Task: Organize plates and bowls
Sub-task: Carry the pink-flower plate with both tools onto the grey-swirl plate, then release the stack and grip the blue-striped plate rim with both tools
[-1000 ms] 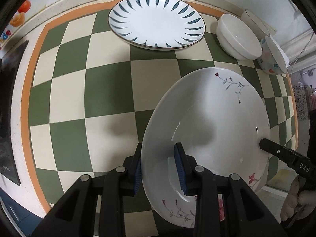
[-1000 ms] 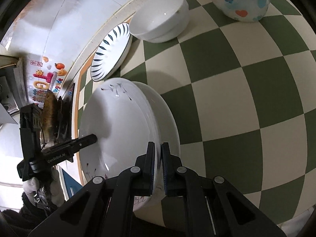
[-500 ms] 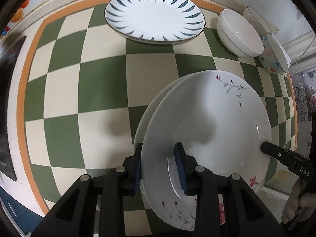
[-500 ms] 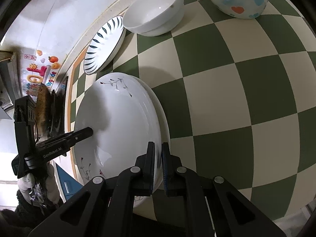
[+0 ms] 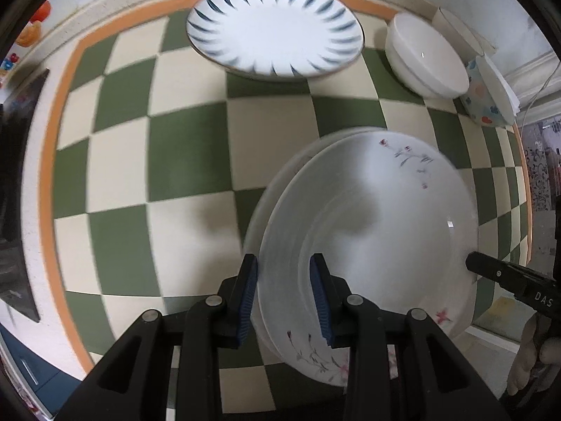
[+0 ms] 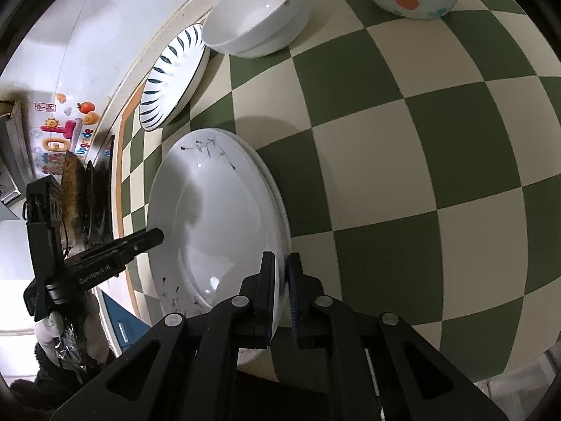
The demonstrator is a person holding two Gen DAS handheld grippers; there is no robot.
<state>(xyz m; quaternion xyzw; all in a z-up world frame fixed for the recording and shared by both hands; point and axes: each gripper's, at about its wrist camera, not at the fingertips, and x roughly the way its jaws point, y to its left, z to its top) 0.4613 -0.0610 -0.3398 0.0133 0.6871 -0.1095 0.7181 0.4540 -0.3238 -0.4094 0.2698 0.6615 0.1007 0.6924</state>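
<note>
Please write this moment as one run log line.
left gripper: open around floral plate rim | right gripper: shut on floral plate rim | plate under it | blue plate, bowls: untouched

The left wrist view looks steeply down from close above the green-and-cream checkered desk [image 5: 182,161], facing its far wall edge. The right wrist view, equally close, faces leftward across it. Both share the white floral-sprig plate [image 5: 378,224] [image 6: 217,231] and blue-petal-rimmed plate [image 5: 277,28] [image 6: 171,80].
</note>
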